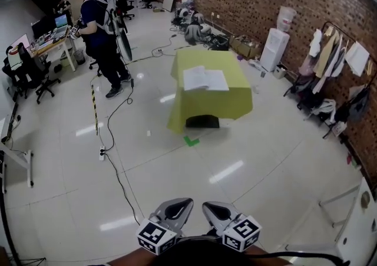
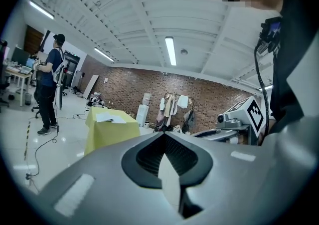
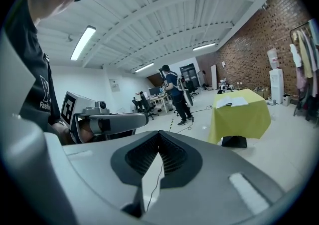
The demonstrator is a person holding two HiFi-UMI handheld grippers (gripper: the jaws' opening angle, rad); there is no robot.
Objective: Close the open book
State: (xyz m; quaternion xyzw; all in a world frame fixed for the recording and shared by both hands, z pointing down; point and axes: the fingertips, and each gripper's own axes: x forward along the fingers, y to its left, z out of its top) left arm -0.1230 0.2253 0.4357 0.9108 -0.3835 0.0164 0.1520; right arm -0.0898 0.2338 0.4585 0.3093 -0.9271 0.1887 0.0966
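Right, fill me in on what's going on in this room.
A person holds a two-jaw gripper in each hand, close to the body. The left gripper and right gripper both have their jaws together with nothing between them. The open book lies flat on the yellow-covered table across the floor, well away from both grippers, so closing it has not begun. Another person stands near the desks on the far left.

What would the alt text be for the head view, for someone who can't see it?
An open book lies on a yellow-draped table, across a pale floor in a brick-walled room. At the bottom edge, the left gripper and right gripper point toward it, jaws together, holding nothing. A person stands at upper left.
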